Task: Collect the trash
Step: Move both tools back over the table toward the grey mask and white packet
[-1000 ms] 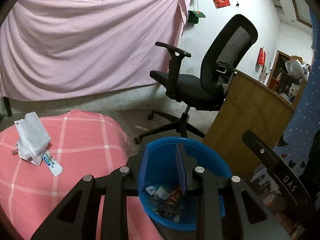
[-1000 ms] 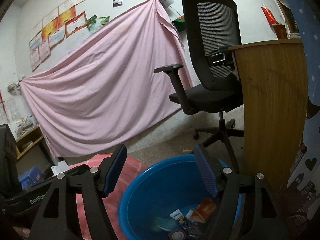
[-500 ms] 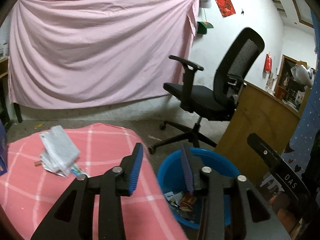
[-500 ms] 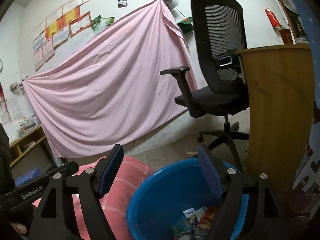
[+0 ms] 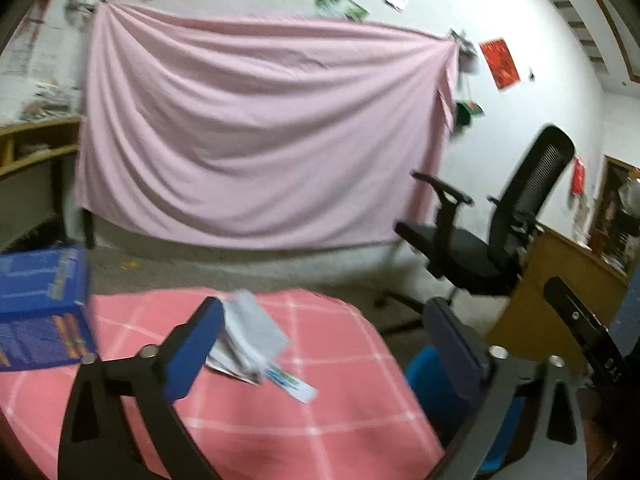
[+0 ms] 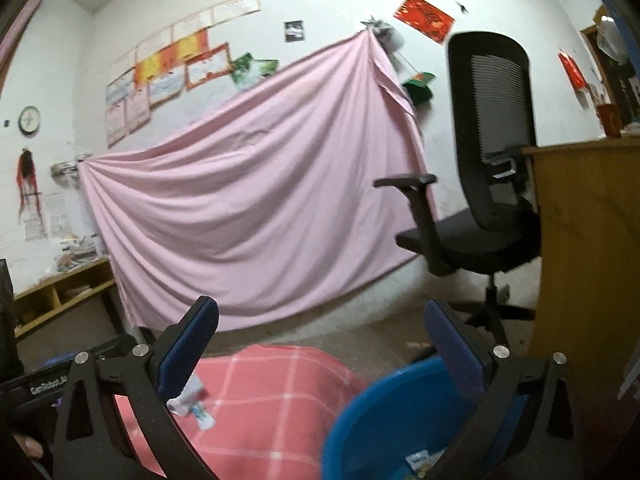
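While both claws hang empty, the nearest trash lies ahead of the left one, on the pink cloth.
Left claw (image 5: 320, 328) is spread wide w/ nothing in it; the wrappers (image 5: 250, 340) sit just past its left finger, long axis running near-right to far-left, approx. Right claw (image 6: 320, 336) is spread wide too, empty, over the bin (image 6: 384, 412), so it's farther from the pile. Left looks better placed: go fwd and a bit left. Bin (image 5: 436, 384) sits to the right of the cloth (image 5: 340, 360).
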